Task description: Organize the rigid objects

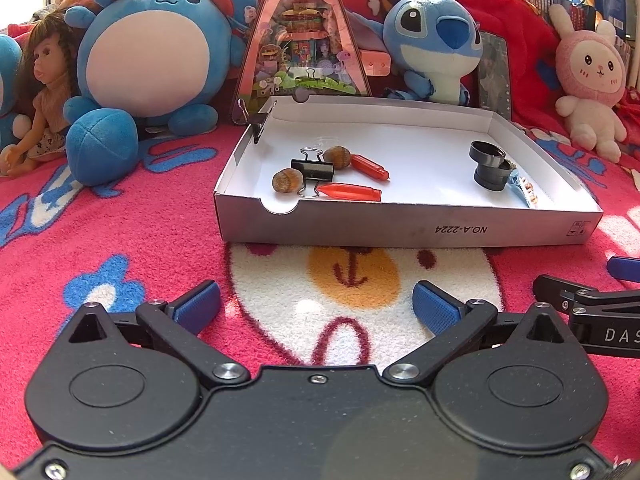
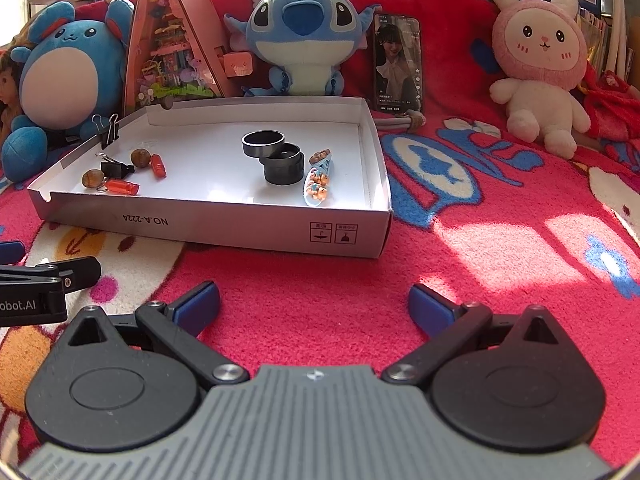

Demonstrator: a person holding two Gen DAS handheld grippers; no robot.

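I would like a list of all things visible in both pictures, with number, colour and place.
cardboard box: 1, white, open, on the blanket
blanket: 1, red patterned, under everything
nuts: 2, brown, box's left part
capsules: 2, orange, beside the nuts
binder clips: 2, black; one among the nuts, one on the box's left wall
rings: 2, black, stacked, box's right part
hair clips: 2, blue, right of the rings
plush toys: 3; two blue, one pink, behind the box
doll: 1, far left
phone: 1, upright
left gripper: open, empty
right gripper: open, empty
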